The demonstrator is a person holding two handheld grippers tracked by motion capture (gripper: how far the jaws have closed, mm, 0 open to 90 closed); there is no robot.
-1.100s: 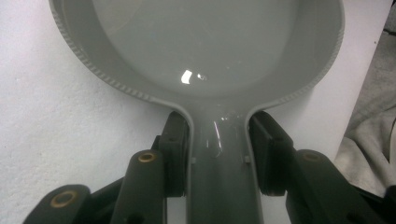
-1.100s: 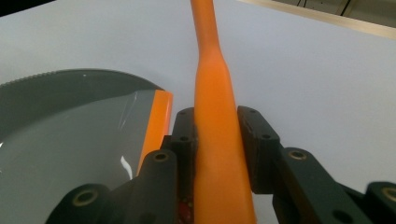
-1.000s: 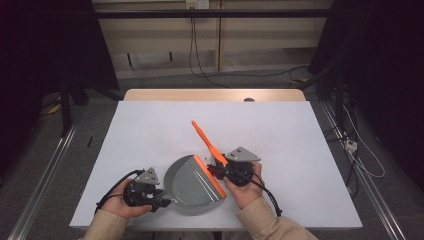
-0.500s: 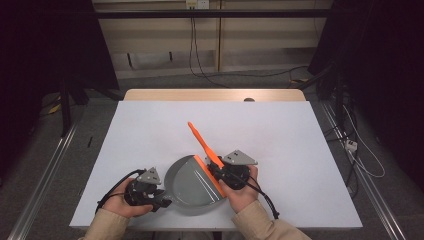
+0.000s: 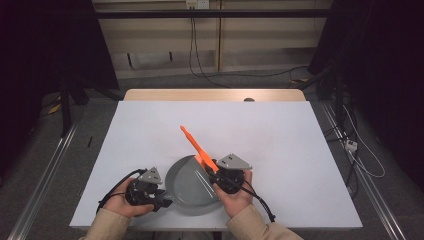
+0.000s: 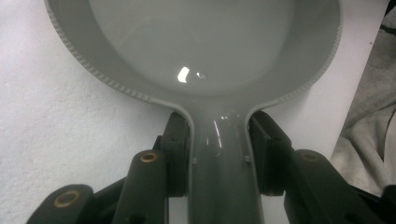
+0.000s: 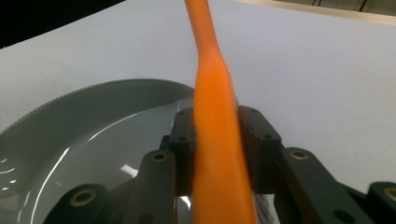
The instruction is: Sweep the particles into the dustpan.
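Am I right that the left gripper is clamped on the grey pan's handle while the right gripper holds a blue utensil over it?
Not quite: the utensil is orange, as the right gripper view shows. The left gripper does clamp the grey pan's handle, and the right gripper holds the utensil.

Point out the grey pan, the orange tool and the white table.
grey pan (image 6: 210, 42), left gripper view, on its inner bottom.
orange tool (image 7: 212, 107), right gripper view, on its handle between the jaws.
white table (image 5: 280, 135), high view, on a bare part of the top.

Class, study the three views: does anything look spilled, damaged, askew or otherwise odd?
Nothing stands out. The grey pan sits flat on the white table, its handle clamped by the left gripper. The right gripper grips the orange tool above the pan. No spills show.
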